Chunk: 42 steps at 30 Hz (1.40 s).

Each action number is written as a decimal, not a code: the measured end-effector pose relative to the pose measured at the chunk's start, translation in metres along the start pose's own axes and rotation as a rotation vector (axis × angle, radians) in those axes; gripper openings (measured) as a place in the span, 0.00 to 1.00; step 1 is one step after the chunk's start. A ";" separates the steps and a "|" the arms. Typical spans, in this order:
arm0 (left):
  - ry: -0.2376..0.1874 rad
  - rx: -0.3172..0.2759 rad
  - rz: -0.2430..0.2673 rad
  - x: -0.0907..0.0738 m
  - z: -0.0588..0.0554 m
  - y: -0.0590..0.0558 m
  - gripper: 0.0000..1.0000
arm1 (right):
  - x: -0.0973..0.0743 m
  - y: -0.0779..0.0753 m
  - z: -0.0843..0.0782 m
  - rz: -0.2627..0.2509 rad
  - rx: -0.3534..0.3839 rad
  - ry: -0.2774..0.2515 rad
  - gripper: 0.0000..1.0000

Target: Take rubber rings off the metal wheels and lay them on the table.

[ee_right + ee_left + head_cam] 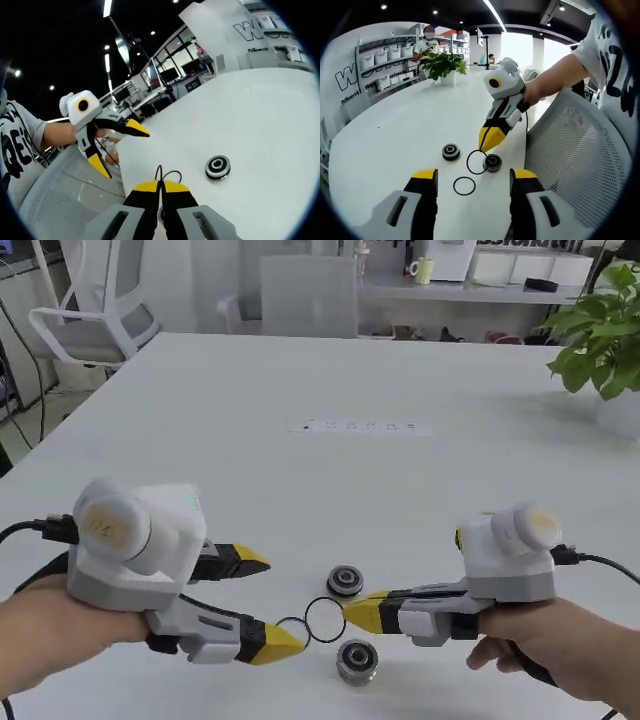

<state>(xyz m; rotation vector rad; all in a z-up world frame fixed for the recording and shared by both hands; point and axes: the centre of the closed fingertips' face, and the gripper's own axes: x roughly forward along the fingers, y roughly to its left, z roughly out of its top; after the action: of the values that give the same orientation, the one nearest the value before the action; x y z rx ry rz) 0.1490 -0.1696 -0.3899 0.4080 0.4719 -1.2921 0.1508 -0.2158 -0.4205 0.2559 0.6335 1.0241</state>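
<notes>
Metal near wheel (357, 660): closest to us, it lies on the white worktop (420, 490), just under the tip of the right claw (350, 612) and apart from it.
Left claw (268, 602): we see its yellow-tipped jaws spread wide with nothing gripped; a hand holds it low over the worktop.
Loose ring (453, 186): thin black rubber, flat on the worktop. In the left gripper view it sits between the left claw's two tips, just ahead of them.
Right claw: its jaws are pressed together on the held ring (467, 164), with the tip pointing toward the left claw.
Held ring: it hangs from the right claw's tip, between the two claws and just beside the loose ring. We cannot tell whether its lower edge touches the worktop.
Far wheel (345, 580): on the worktop just beyond the right claw's tip, near the left claw's upper jaw.
Plant (600, 335): green leaves well beyond the right claw, at the worktop's far corner.
Chair (100, 300): white, past the worktop's far edge on the left claw's side.
</notes>
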 end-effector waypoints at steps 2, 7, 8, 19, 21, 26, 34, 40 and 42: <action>-0.006 -0.003 0.006 -0.003 -0.001 0.001 0.58 | 0.004 0.000 0.002 0.005 -0.001 0.004 0.00; -0.019 -0.017 0.029 -0.011 -0.003 0.007 0.62 | 0.014 -0.002 0.003 0.009 -0.005 0.022 0.00; -0.024 -0.018 0.031 -0.012 -0.004 0.008 0.63 | 0.017 -0.001 0.003 0.011 -0.005 0.029 0.00; -0.027 -0.050 0.061 -0.022 -0.012 0.018 0.65 | 0.041 -0.004 -0.011 0.027 -0.004 0.107 0.00; -0.030 -0.056 0.065 -0.022 -0.013 0.019 0.65 | 0.043 -0.007 -0.013 0.023 -0.004 0.114 0.00; -0.029 -0.063 0.068 -0.023 -0.014 0.019 0.65 | 0.046 -0.014 -0.013 0.012 0.017 0.111 0.00; -0.024 -0.073 0.072 -0.023 -0.017 0.021 0.65 | 0.047 -0.021 -0.019 -0.002 0.030 0.126 0.00; -0.024 -0.077 0.070 -0.021 -0.018 0.022 0.65 | 0.048 -0.024 -0.023 -0.015 0.022 0.137 0.00; -0.022 -0.078 0.070 -0.021 -0.018 0.022 0.65 | 0.048 -0.025 -0.024 -0.021 0.015 0.143 0.00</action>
<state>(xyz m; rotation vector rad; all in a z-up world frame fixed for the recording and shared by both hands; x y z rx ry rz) 0.1638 -0.1379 -0.3928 0.3419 0.4834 -1.2058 0.1718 -0.1893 -0.4697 0.1894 0.7719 1.0240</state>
